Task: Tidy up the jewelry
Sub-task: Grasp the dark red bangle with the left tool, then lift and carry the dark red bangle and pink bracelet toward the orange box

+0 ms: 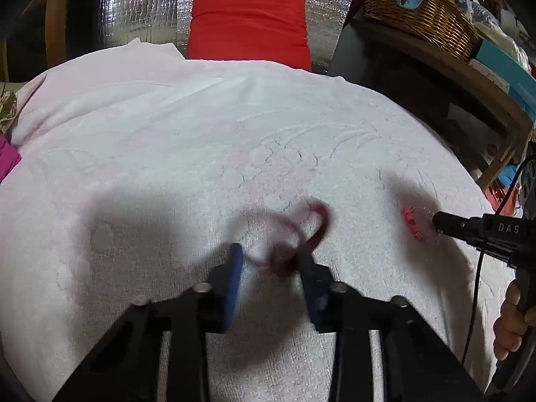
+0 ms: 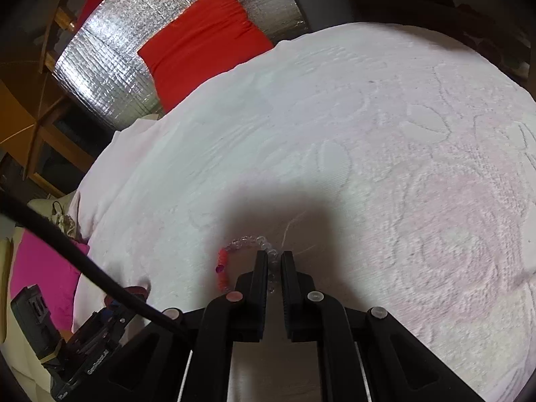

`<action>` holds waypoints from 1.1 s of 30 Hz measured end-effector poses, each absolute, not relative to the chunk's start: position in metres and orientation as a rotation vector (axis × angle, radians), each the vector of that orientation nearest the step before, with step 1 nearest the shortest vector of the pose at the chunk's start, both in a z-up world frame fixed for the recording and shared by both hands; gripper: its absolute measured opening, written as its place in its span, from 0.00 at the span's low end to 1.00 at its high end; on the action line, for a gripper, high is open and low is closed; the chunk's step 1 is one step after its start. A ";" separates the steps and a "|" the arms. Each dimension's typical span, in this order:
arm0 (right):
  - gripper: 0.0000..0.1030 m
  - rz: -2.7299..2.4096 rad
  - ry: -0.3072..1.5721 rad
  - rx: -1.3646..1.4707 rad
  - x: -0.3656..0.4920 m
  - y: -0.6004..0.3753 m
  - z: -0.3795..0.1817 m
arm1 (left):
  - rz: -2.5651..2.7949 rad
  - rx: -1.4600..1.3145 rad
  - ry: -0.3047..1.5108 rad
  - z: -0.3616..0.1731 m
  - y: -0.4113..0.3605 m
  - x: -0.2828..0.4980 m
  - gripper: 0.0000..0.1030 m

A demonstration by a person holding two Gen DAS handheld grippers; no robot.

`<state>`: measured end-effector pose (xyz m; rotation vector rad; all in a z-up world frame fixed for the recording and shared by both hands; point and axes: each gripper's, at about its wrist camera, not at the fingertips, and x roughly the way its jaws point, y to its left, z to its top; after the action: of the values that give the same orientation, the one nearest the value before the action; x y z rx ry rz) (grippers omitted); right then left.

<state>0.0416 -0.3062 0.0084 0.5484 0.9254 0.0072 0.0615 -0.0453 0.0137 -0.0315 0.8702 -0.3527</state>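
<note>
Black linkage arms fill the bottom of both wrist views. From the left wrist, the left gripper (image 1: 271,258) has its blue-padded fingers spread apart, straddling a blurred dark red bracelet (image 1: 301,231) that lies looped on the white towel (image 1: 167,140); the right-hand finger seems to touch the loop, but motion blur hides whether anything is pinched. From the right wrist, the right gripper (image 2: 274,259) has its jaws drawn close together with a narrow gap, and a clear beaded bracelet (image 2: 261,244) with a red section runs between them; I cannot tell whether the beads are truly clamped. Both bracelets sit toward the near edge of the towel, apart from each other. Judging from this, round glassy beads could slip out of a light pinch, the soft towel pile could snag a strand, and the two tools working near each other could collide. Embossed with a raised pattern, the towel covers a rounded surface. Beyond its far edge are a red cushion (image 1: 249,23) against silver quilted foil (image 1: 140,3), and a wicker basket (image 1: 422,16) at the far right.
</note>
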 end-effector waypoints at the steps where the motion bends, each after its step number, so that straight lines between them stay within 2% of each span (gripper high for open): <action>1: 0.09 0.009 0.927 0.547 0.042 -0.305 0.009 | -0.356 -0.038 0.869 0.014 -0.044 0.061 0.20; 3: 0.09 0.015 0.927 0.538 0.042 -0.301 0.010 | -0.355 -0.045 0.865 0.016 -0.042 0.061 0.12; 9: 0.09 0.046 0.927 0.563 0.043 -0.293 0.015 | -0.366 -0.087 0.873 0.018 -0.036 0.061 0.07; 33: 0.09 0.253 0.852 0.734 0.026 -0.269 0.045 | -0.333 -0.080 0.836 0.049 -0.009 0.033 0.06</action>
<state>0.0258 -0.2694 0.0449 0.7339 0.8524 0.2533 0.0334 -0.0093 0.0495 -0.0803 0.8358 -0.3331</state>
